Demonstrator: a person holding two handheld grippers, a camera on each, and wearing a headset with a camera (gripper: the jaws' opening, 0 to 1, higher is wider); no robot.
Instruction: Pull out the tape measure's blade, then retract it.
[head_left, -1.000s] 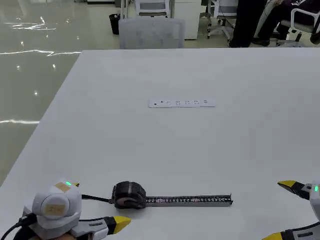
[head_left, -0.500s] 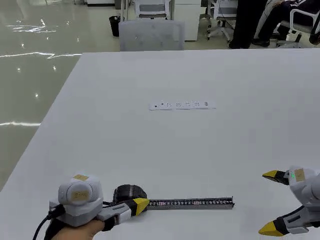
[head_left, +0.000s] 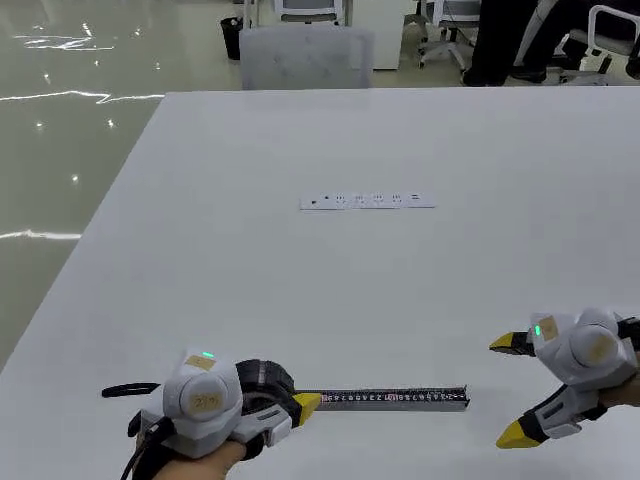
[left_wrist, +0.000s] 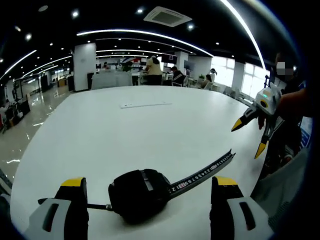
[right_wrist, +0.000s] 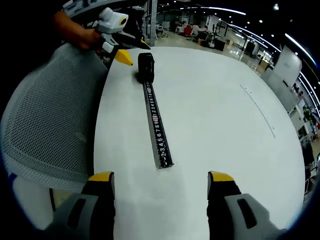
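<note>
The black tape measure (head_left: 262, 381) lies near the table's front edge, its blade (head_left: 395, 399) drawn out to the right and flat on the table. My left gripper (head_left: 290, 408) is open, its jaws on either side of the case (left_wrist: 140, 192) with gaps on both sides. My right gripper (head_left: 507, 389) is open a short way right of the blade's end. In the right gripper view the blade tip (right_wrist: 165, 162) lies just ahead of the right gripper (right_wrist: 161, 176), and the blade runs away to the case (right_wrist: 146, 65).
A white power strip (head_left: 366, 202) lies mid-table on the white table (head_left: 300, 290). The tape measure's black strap (head_left: 130, 390) trails left. A grey chair (head_left: 305, 60) stands at the far edge, and a mesh chair back (right_wrist: 45, 115) is beside the front edge.
My left gripper has moved right and forward until its jaws straddle the tape measure's case. My right gripper has come left toward the blade's end. The blade's length looks unchanged.
</note>
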